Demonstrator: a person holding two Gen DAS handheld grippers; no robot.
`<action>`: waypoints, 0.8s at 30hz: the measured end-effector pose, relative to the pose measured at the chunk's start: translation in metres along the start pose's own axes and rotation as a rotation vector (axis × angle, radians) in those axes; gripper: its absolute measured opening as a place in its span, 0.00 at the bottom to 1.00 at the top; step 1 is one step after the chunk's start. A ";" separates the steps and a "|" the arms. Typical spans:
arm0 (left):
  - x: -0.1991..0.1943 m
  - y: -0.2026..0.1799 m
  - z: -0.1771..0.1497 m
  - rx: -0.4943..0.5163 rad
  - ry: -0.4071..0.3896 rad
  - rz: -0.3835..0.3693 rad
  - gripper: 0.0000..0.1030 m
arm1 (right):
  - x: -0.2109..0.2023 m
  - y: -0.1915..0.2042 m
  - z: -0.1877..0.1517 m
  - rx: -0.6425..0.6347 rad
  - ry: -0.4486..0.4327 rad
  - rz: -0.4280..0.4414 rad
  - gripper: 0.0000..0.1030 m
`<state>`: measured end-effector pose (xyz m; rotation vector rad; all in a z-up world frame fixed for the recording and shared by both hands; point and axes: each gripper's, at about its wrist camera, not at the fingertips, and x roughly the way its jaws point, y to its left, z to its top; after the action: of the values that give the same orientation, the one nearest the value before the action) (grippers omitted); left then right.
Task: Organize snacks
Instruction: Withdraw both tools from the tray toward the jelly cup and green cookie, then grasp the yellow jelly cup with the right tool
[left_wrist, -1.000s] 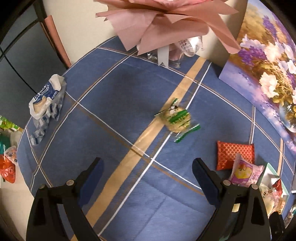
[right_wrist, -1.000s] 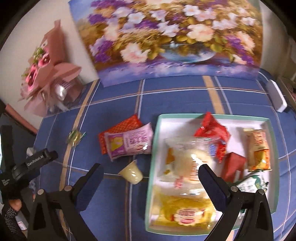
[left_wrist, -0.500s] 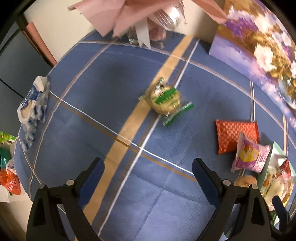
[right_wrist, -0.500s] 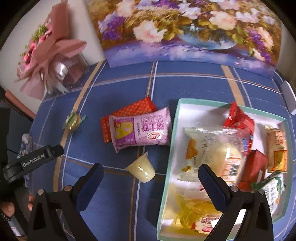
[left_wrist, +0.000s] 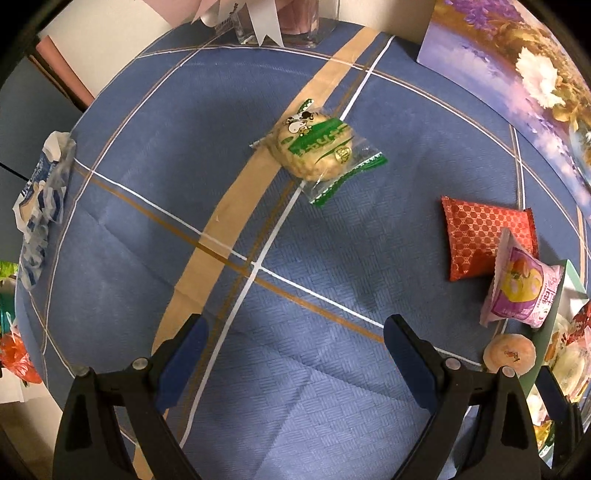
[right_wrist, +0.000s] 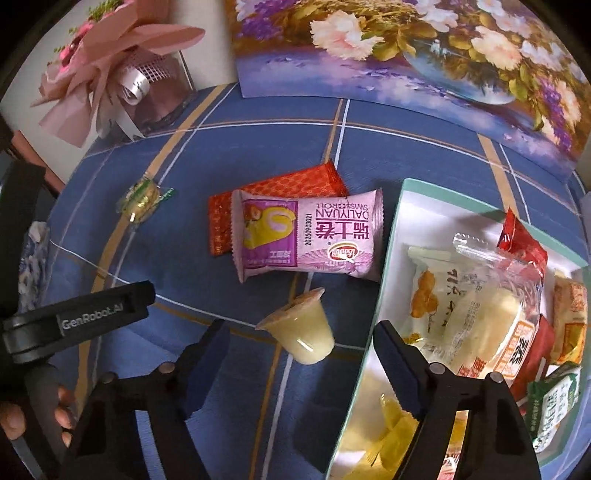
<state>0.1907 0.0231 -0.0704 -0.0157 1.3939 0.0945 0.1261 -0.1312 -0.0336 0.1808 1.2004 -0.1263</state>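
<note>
While right gripper (right_wrist: 299, 360) narrows, nothing pinched | jelly cup (right_wrist: 301, 332) tipped between its jaws | left gripper (left_wrist: 295, 354) wide, empty, farther left

Bouquet (left_wrist: 258, 18) cropped; tray (right_wrist: 391, 258) partly cut off.

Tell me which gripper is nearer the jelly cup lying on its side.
Right. The right gripper is open, the jelly cup just ahead between its fingertips. The left gripper, also open, sits off to the side, over bare cloth.
</note>
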 end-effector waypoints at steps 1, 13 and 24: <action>0.000 0.001 0.001 -0.003 0.001 -0.001 0.93 | 0.000 -0.002 0.001 0.002 0.001 0.002 0.78; 0.002 0.002 0.003 -0.007 0.010 -0.026 0.93 | -0.009 0.004 0.007 -0.015 -0.028 0.046 0.66; 0.001 0.009 0.007 -0.016 0.010 -0.051 0.93 | 0.016 0.013 0.003 -0.044 0.023 0.025 0.61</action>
<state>0.1975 0.0326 -0.0698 -0.0651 1.4021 0.0637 0.1369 -0.1195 -0.0465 0.1588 1.2226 -0.0761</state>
